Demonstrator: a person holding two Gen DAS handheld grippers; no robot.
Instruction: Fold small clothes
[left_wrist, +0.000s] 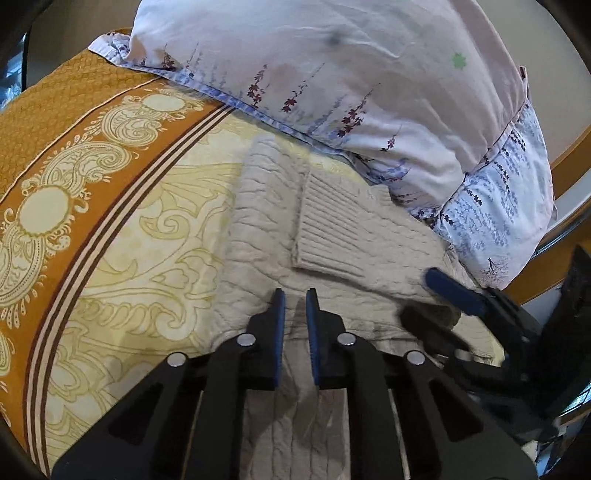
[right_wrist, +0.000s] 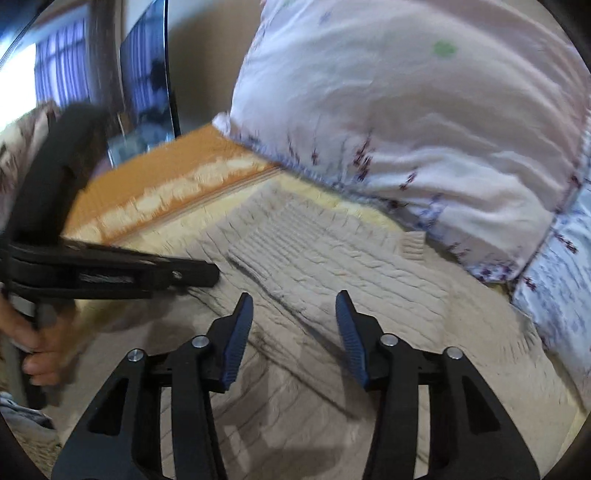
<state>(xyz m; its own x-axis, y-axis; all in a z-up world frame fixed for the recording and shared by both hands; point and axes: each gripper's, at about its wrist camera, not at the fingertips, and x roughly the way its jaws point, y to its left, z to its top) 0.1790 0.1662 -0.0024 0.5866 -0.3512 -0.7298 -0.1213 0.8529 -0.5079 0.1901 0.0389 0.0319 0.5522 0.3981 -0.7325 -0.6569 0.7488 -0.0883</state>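
A cream cable-knit sweater (left_wrist: 266, 221) lies on the bed, with a ribbed cuff or sleeve (left_wrist: 332, 225) folded across it. My left gripper (left_wrist: 295, 299) hovers just over the sweater's near part, its jaws a narrow gap apart with nothing between them. My right gripper (right_wrist: 293, 306) is open wide and empty above the sweater (right_wrist: 332, 258). It also shows at the right of the left wrist view (left_wrist: 428, 295), over the sweater's right edge. The left gripper shows from the side in the right wrist view (right_wrist: 207, 275).
The bed cover (left_wrist: 129, 240) is yellow with an orange patterned border. A large white floral pillow (left_wrist: 332, 74) lies right behind the sweater, and it also shows in the right wrist view (right_wrist: 424, 110). A dark screen (right_wrist: 147, 74) stands at the back left.
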